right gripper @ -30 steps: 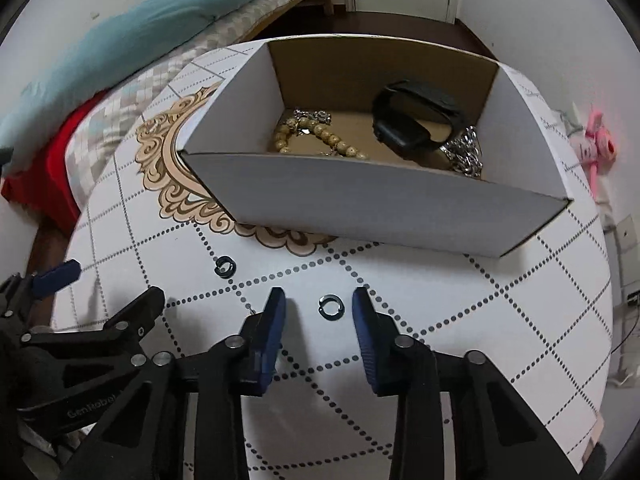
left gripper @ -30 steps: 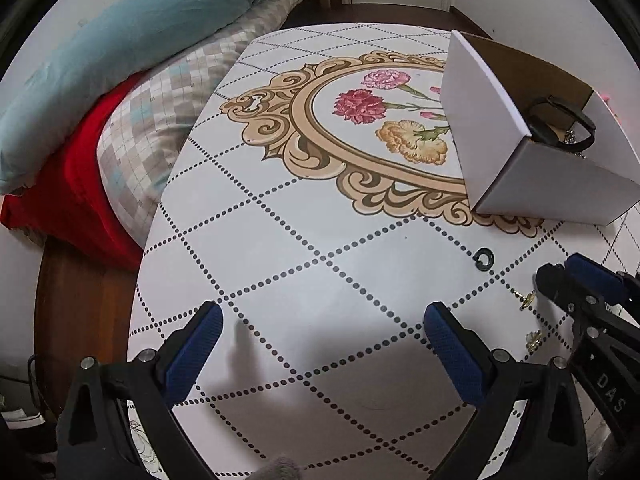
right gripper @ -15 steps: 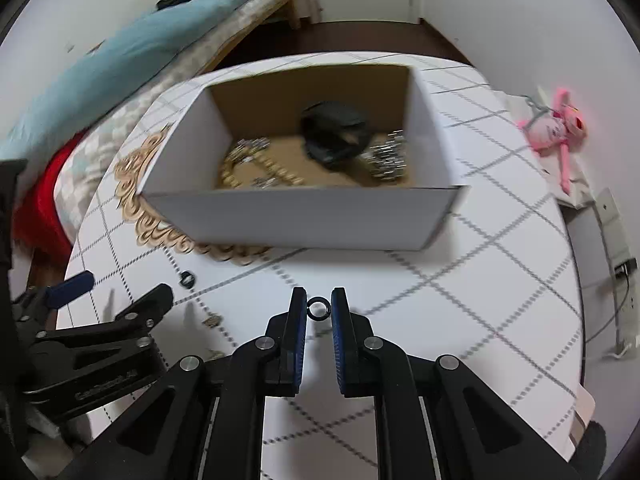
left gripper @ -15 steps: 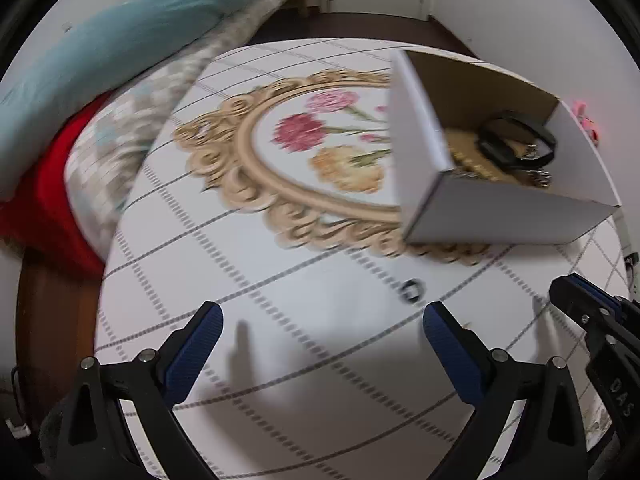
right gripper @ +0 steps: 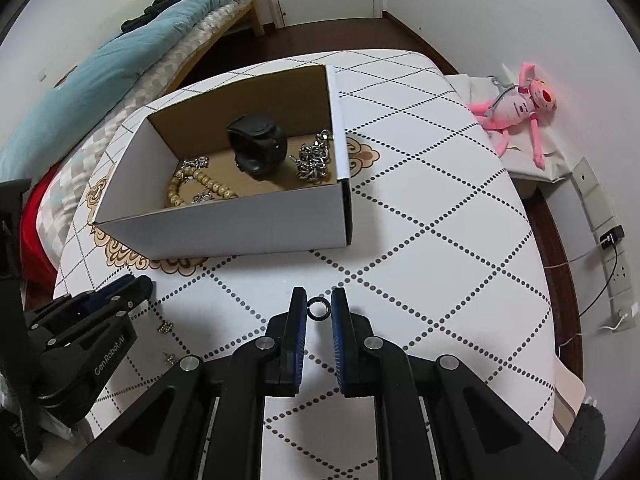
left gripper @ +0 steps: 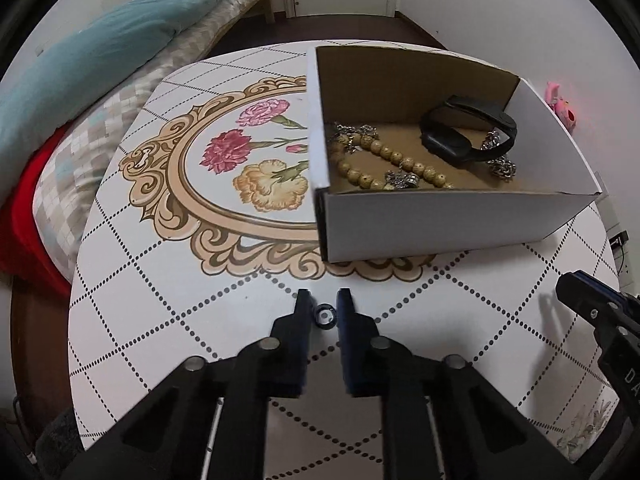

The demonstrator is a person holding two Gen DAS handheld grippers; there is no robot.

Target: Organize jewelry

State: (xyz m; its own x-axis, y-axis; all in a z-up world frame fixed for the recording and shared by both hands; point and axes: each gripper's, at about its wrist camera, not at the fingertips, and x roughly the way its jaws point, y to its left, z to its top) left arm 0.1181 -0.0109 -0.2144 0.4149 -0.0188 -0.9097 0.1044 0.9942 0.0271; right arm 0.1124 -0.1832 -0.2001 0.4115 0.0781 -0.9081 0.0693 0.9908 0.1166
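A white cardboard box [left gripper: 440,220] [right gripper: 224,228] stands on the table and holds a bead bracelet [left gripper: 384,156], a black watch [left gripper: 464,136] [right gripper: 256,148] and silver chains [right gripper: 314,160]. My left gripper [left gripper: 323,314] is shut on a small dark ring [left gripper: 324,316] just in front of the box, low over the table. My right gripper [right gripper: 319,307] is shut on another dark ring [right gripper: 319,309], held above the table to the right front of the box. Two small gold earrings [right gripper: 166,326] lie on the table by the left gripper.
The round table [left gripper: 160,280] has a dotted diamond pattern and a flower medallion [left gripper: 248,168]. A bed with pillows [left gripper: 80,80] sits to the left. A pink plush toy [right gripper: 516,108] lies on the right beyond the table edge.
My left gripper has closed on the ring lying in front of the box. My right gripper stays shut on its ring and has risen and shifted right.
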